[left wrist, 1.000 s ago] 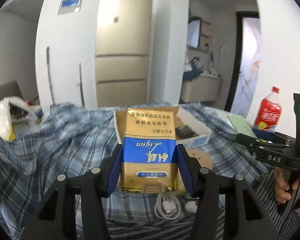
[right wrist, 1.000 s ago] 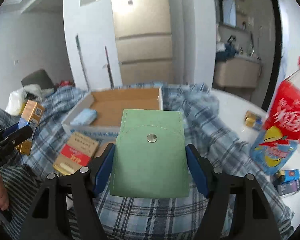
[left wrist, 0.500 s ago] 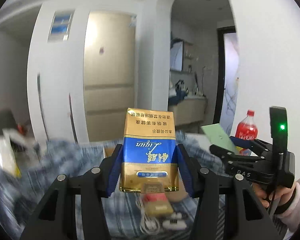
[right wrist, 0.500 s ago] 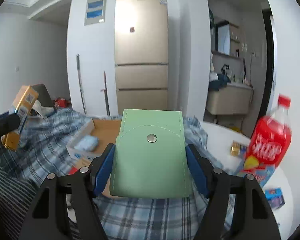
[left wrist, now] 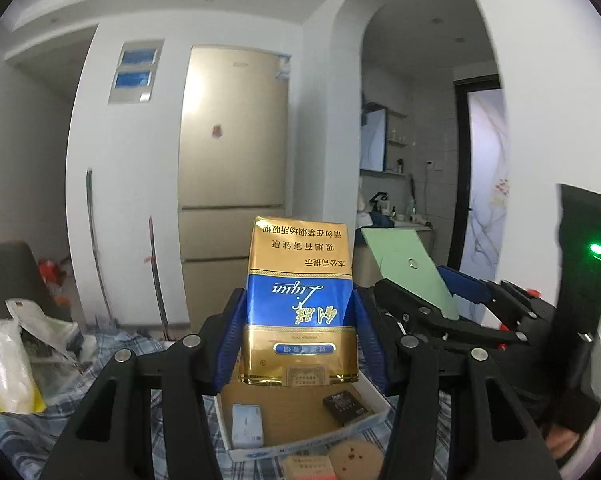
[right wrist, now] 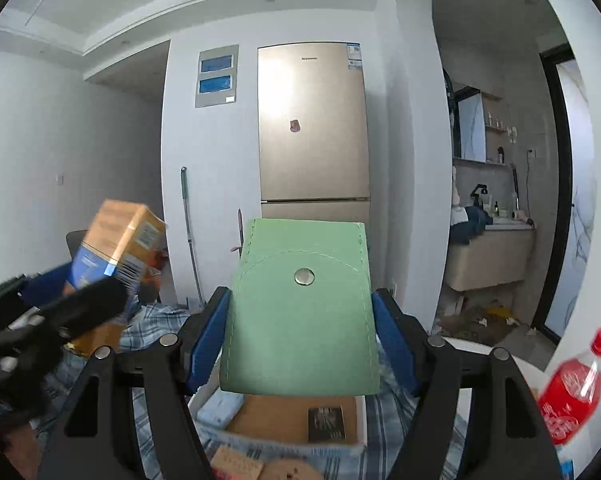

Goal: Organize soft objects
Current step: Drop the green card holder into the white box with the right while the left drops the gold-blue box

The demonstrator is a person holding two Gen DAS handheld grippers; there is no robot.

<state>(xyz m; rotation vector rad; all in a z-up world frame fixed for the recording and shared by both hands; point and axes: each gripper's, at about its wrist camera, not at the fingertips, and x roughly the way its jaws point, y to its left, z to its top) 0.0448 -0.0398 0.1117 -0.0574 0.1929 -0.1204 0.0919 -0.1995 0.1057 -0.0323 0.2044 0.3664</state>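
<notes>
left gripper point(left wrist: 300, 320) clamped on a pack, right gripper point(right wrist: 300, 336) clamped on a pouch

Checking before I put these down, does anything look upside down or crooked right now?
Yes. The gold and blue pack in the left gripper is upside down: its lettering reads inverted. The green pouch sits straight in the right gripper, snap facing the camera.

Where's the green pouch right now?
The green pouch is clamped in the right tongs, held up above the cardboard box. In the left wrist view it shows right of the gold and blue pack.
</notes>
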